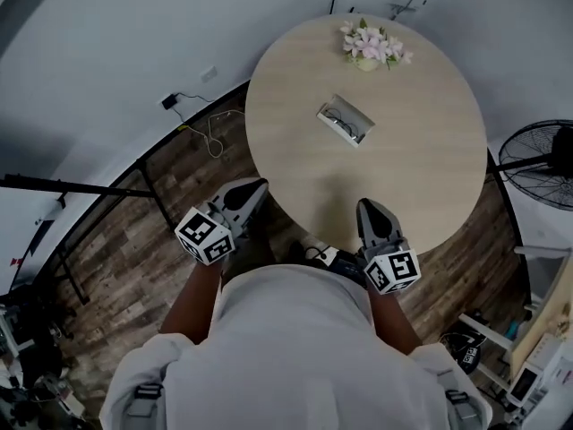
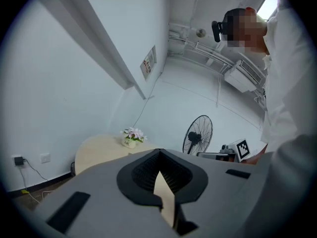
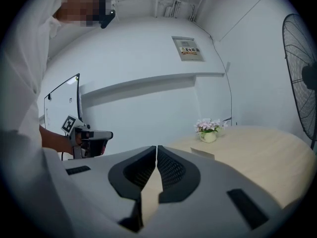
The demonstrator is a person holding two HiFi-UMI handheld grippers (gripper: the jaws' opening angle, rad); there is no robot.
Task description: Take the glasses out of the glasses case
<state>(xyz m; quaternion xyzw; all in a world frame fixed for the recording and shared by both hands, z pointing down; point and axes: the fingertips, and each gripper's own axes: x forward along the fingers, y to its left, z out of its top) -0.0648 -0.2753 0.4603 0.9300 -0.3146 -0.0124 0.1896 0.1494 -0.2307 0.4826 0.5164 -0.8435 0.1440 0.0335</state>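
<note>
My left tongs and right tongs are both pressed together and pinch nothing. I hold them at the near edge of the round desk. The open glasses case lies well ahead, between them, with the glasses inside. A flower pot stands beyond it.

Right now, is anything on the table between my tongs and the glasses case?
Nothing visible does. Only bare tabletop lies between the left tongs, the right tongs and the open glasses case. The flower pot stands beyond the case.
</note>
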